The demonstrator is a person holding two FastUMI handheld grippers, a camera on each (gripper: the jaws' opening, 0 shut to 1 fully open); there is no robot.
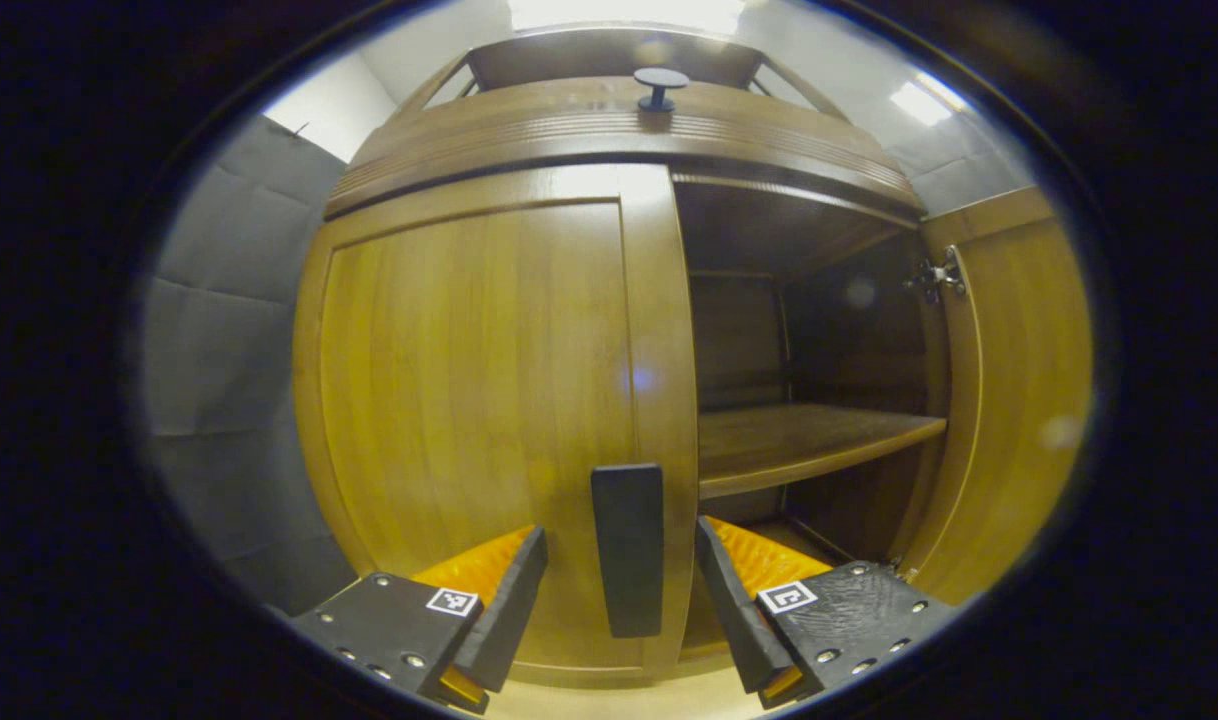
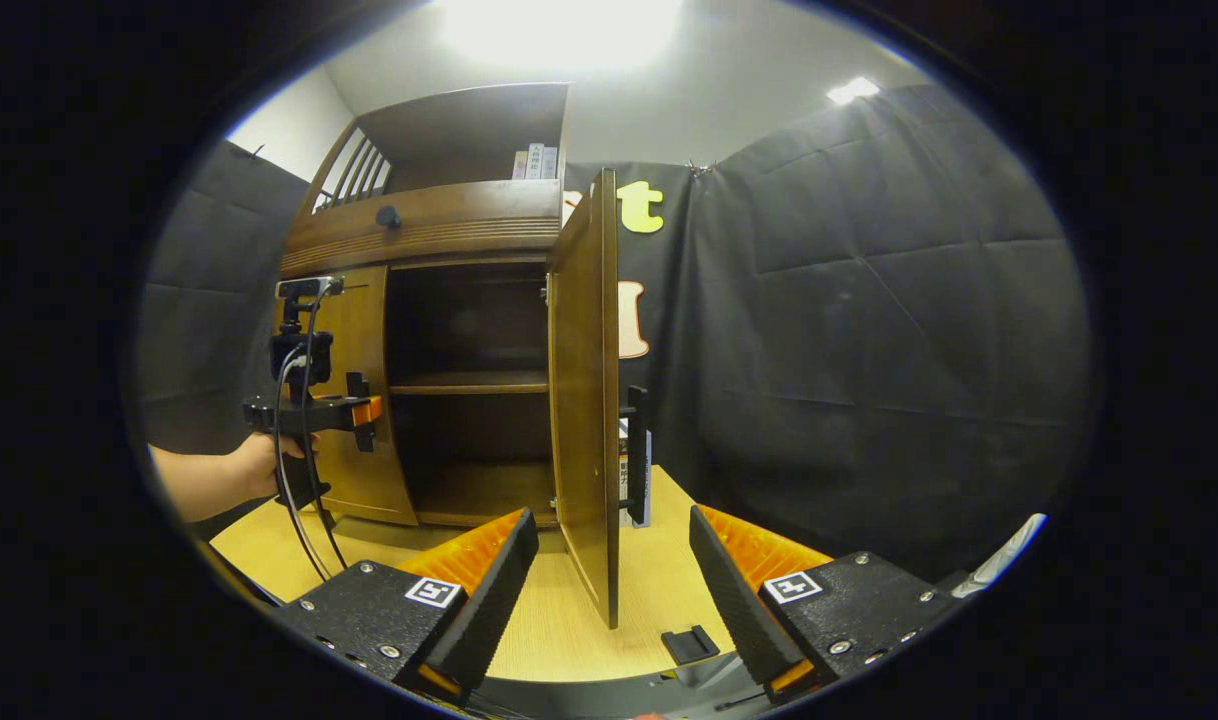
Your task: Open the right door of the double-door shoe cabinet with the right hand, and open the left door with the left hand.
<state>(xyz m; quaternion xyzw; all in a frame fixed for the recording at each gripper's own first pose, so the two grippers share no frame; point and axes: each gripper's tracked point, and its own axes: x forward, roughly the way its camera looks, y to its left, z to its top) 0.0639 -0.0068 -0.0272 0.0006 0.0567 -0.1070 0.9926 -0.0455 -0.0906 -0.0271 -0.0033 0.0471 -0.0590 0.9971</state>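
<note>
The wooden shoe cabinet's left door (image 1: 469, 380) is closed. Its black vertical handle (image 1: 627, 550) stands between the spread fingers of my left gripper (image 1: 621, 610), which is open and not touching it. The right door (image 1: 1019, 400) is swung wide, showing a shelf (image 1: 809, 440) inside. In the right gripper view this right door (image 2: 581, 400) is edge-on with its black handle (image 2: 637, 455) on the far side. My right gripper (image 2: 614, 590) is open and sits back from the door's lower corner. A hand holds the left gripper (image 2: 364, 410) in front of the left door (image 2: 354, 420).
The cabinet stands on a light wooden tabletop (image 2: 559, 630). A small black block (image 2: 691, 643) lies on it near my right fingers. A round black knob (image 1: 659, 85) sticks out of the drawer above the doors. Books (image 2: 534, 160) stand on the top shelf. Black cloth wall (image 2: 869, 350) hangs to the right.
</note>
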